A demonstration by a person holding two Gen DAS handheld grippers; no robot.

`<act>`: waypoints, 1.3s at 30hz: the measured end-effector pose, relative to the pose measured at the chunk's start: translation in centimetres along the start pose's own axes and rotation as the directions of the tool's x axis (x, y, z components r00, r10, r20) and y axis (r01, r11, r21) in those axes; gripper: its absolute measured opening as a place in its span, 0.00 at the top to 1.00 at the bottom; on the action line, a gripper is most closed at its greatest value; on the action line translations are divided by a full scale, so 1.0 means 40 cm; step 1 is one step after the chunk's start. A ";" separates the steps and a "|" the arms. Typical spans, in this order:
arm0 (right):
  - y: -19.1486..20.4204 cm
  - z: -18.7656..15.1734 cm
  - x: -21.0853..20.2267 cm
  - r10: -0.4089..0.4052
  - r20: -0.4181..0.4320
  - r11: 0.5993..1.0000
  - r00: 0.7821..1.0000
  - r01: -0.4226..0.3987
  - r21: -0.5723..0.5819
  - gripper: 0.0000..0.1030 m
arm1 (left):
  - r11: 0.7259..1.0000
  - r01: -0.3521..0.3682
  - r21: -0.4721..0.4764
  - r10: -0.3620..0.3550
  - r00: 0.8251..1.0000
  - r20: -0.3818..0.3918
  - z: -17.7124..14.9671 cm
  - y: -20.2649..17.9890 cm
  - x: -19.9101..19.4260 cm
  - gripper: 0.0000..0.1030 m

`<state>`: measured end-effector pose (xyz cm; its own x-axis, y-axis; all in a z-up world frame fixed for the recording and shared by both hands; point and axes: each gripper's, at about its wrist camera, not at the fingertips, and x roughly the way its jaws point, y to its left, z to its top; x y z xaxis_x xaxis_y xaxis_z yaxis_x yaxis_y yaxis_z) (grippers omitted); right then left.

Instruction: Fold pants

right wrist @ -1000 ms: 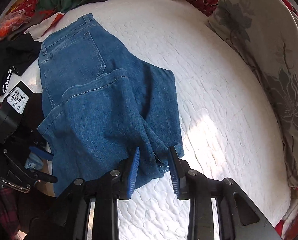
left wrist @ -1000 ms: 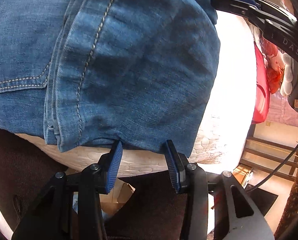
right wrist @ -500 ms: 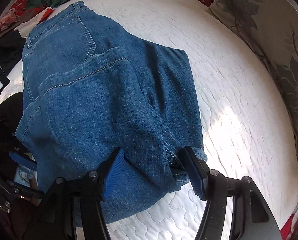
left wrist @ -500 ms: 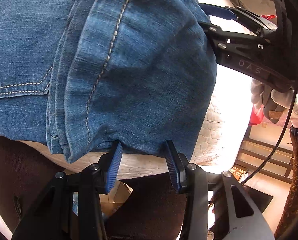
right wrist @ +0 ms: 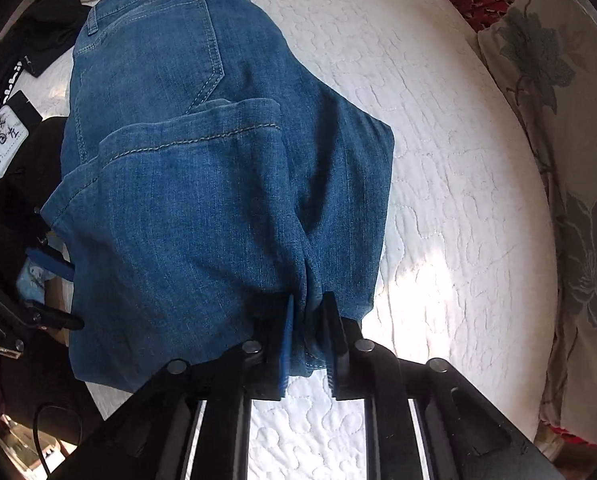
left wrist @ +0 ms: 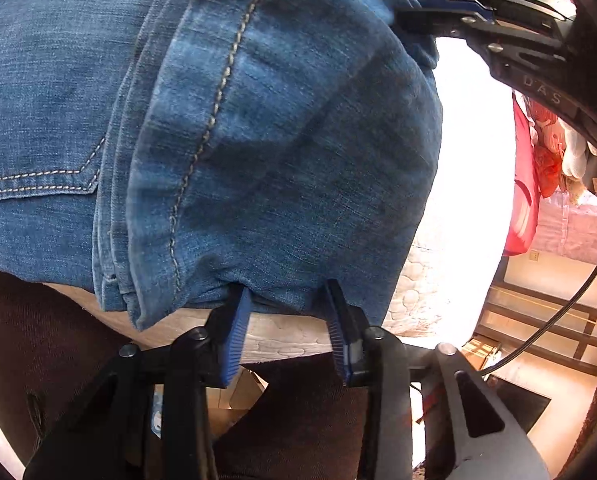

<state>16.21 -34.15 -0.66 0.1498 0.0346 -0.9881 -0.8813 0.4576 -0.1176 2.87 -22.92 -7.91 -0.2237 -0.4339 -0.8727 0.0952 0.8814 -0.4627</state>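
Right wrist, gripper [right wrist: 308, 312] pinching jeans [right wrist: 218, 184] fold, quilt [right wrist: 438, 140] beneath

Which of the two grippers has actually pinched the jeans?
The right gripper: its jaws are squeezed on a bunched fold of the jeans. The left gripper is open at the denim's edge.

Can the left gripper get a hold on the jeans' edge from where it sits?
Probably yes: the left gripper is open with the folded edge of the jeans right at its fingertips and nothing between them.
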 end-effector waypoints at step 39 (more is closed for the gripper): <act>-0.042 0.040 0.054 0.025 -0.061 0.998 0.998 -0.021 0.066 0.70 | 0.982 0.086 -0.167 -0.079 0.996 0.047 0.017 0.173 -0.064 0.73</act>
<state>18.76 -33.42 -2.44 0.1000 -0.0085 -0.9950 -0.8528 0.5143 -0.0901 4.77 -15.84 -9.00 -0.1842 -0.5105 -0.8399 -0.0874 0.8597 -0.5033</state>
